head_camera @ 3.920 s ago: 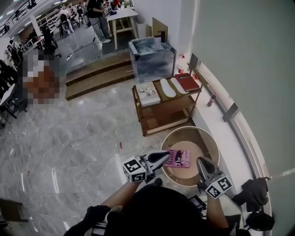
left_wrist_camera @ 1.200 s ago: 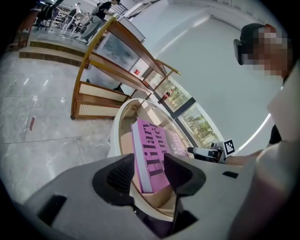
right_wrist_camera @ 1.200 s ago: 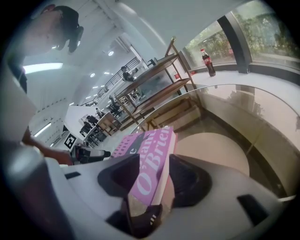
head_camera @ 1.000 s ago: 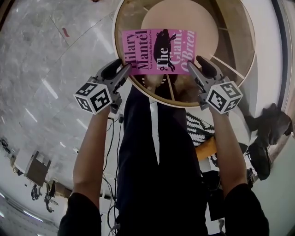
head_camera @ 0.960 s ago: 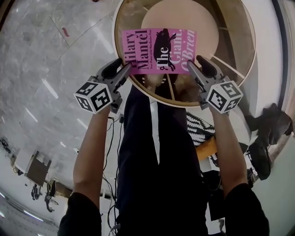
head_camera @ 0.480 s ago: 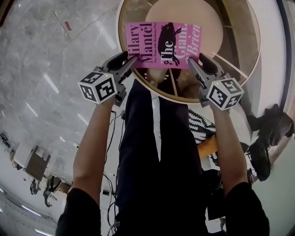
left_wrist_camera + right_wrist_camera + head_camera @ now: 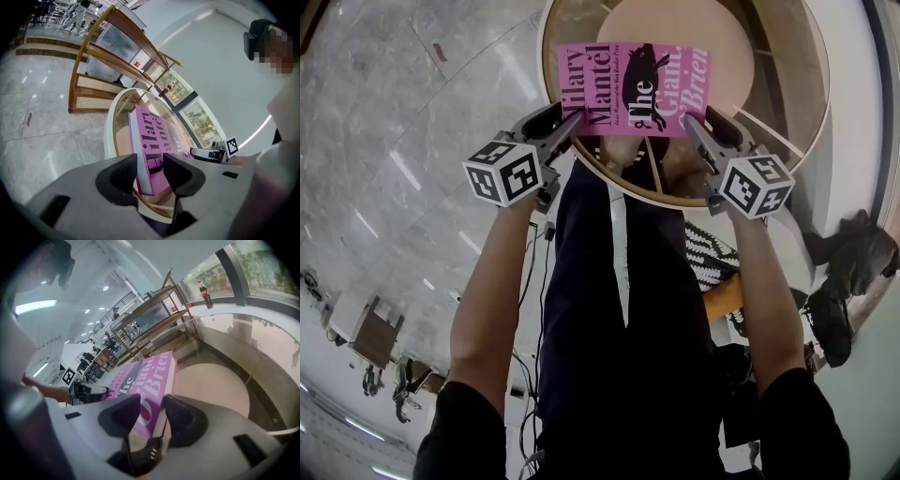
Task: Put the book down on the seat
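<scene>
A pink paperback book (image 7: 634,88) hangs flat above the round tub chair, held at both near corners. My left gripper (image 7: 572,124) is shut on its left corner by the spine (image 7: 140,159). My right gripper (image 7: 692,128) is shut on its right corner (image 7: 150,385). Below the book lies the chair's round tan seat (image 7: 675,21), ringed by a pale curved wall (image 7: 811,89). In the right gripper view the seat (image 7: 211,380) spreads just beyond the book, and the left gripper (image 7: 89,392) shows at the far corner.
A wooden shelf unit (image 7: 98,61) stands past the chair on the grey marble floor (image 7: 412,141). A cola bottle (image 7: 204,288) stands on the white window ledge. Dark bags (image 7: 848,267) lie at the right. The person's dark-clad body (image 7: 619,309) fills the lower middle.
Since 3.9 s ago the head has tipped steeply down over the chair. Over the last second the book and both grippers have shifted slightly forward over the seat, both still shut on it.
</scene>
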A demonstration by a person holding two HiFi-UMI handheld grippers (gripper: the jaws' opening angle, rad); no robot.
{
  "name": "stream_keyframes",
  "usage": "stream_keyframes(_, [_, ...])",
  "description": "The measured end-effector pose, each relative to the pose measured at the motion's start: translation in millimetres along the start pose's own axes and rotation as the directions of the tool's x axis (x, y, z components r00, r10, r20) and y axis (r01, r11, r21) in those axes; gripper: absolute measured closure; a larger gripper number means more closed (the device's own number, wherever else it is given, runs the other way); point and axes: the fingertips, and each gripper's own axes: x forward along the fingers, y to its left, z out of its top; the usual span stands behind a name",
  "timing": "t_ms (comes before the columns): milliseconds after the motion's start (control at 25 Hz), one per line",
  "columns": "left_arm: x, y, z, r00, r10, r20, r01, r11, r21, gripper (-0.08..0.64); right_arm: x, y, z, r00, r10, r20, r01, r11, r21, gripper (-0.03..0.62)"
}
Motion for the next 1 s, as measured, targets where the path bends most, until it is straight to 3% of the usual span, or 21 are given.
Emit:
stream_keyframes(520, [-9.2,-11.0,8.0,1.000,0.022,0.012,-0.023,0.999,0.042,0.387,-8.4,7.2,10.4,1.000,-0.015,-0.010,0.015,0.999,-0.042,0.422])
stream_keyframes(1000, [-7.5,-2.8,5.4,0.983,0.029,0.180,-0.065,0.979,0.194,0.387,3.2,-0.4,-4.4,0.979,0.089,0.185,-0.064,0.988,-0.139,0.425])
